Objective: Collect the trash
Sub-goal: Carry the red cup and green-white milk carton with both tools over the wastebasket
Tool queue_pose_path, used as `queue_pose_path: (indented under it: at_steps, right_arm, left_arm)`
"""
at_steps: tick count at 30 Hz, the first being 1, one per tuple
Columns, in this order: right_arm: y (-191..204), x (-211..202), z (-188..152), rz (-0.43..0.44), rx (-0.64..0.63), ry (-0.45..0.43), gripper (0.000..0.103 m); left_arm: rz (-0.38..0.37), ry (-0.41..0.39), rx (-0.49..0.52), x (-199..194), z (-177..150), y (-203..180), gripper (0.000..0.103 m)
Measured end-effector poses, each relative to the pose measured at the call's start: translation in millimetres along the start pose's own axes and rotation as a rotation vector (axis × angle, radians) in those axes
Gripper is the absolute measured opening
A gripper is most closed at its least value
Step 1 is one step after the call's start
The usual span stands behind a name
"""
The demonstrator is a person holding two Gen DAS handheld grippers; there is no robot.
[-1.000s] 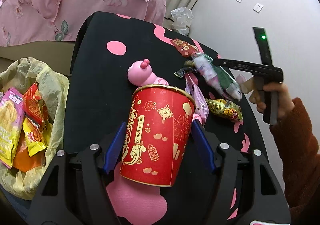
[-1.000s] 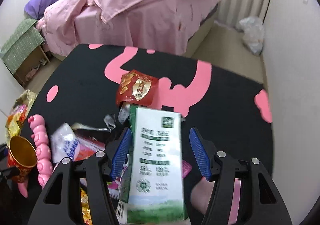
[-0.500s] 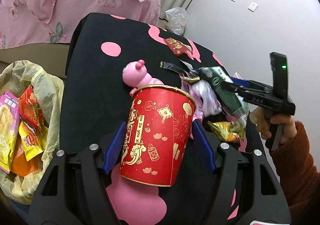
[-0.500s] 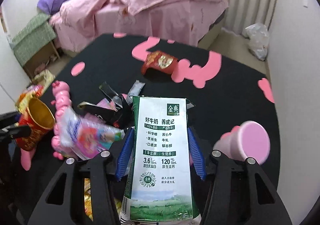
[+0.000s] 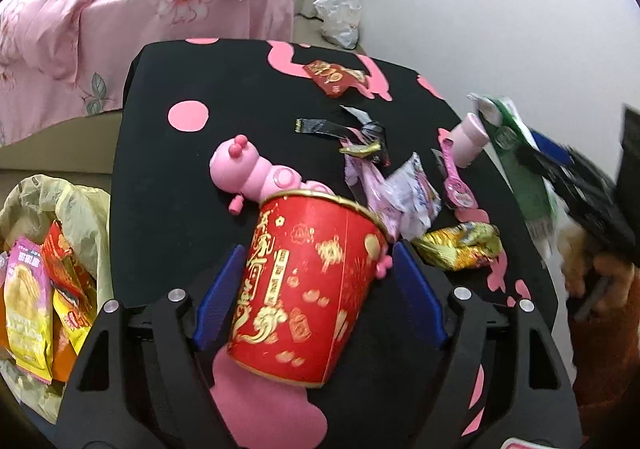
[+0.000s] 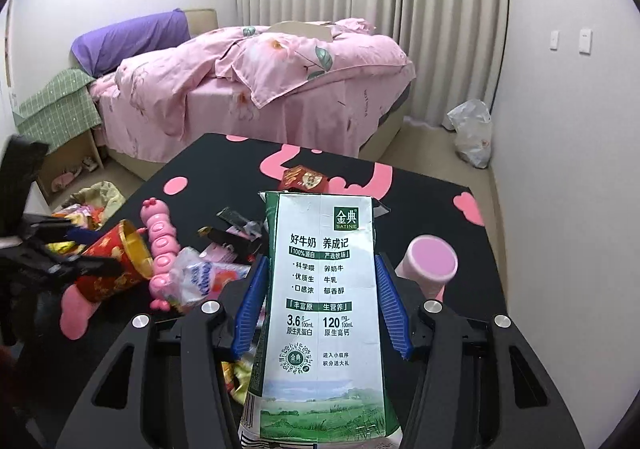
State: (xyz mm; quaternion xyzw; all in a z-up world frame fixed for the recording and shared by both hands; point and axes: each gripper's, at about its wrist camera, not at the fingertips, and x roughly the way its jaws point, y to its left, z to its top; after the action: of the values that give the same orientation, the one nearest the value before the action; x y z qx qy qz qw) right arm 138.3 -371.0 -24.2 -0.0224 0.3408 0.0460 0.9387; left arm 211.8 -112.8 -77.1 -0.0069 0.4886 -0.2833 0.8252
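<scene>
**Ana:** Black table with pink blobs beside the bed, and it's far from tidy. How much is done?

**Ben:** Several wrappers sit in the bag off the table's left edge. 2 items are in hand: the left gripper has its jaws pinching the red cup, tilted; the right gripper clamps the milk carton, held above the table.

**Ana:** What's left?

**Ben:** A red packet, black scraps, a crumpled wrapper, a gold wrapper. The pink toy and pink cup may not be trash; I can't tell.
</scene>
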Motion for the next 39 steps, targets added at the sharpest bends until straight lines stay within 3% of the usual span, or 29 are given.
queue_pose_path:
  at_steps: [4,7,14,20,28,39]
  right_arm:
    - [6,-9,-15,0.030,0.025,-0.009,0.051]
    - [11,-14,-21,0.050,0.041,-0.015,0.051]
    - [32,-31,-15,0.072,0.015,-0.066,0.051]
    - [54,-42,0,0.096,-0.012,-0.100,0.051]
    - [112,-34,24,0.159,-0.109,-0.099,0.051]
    - [211,7,63,0.330,-0.223,-0.037,0.051]
  left_arm:
    - [-0.023,0.005,-0.051,-3,3,9,0.062]
    - [-0.021,-0.063,-0.032,-25,-3,3,0.060]
    - [0.080,-0.241,0.043,-85,-19,-16,0.060]
    - [0.162,-0.306,0.065,-117,-36,-13,0.060]
    - [0.196,-0.345,-0.036,-144,-57,32,0.060]
    - [0.242,-0.387,-0.262,-173,-95,132,0.061]
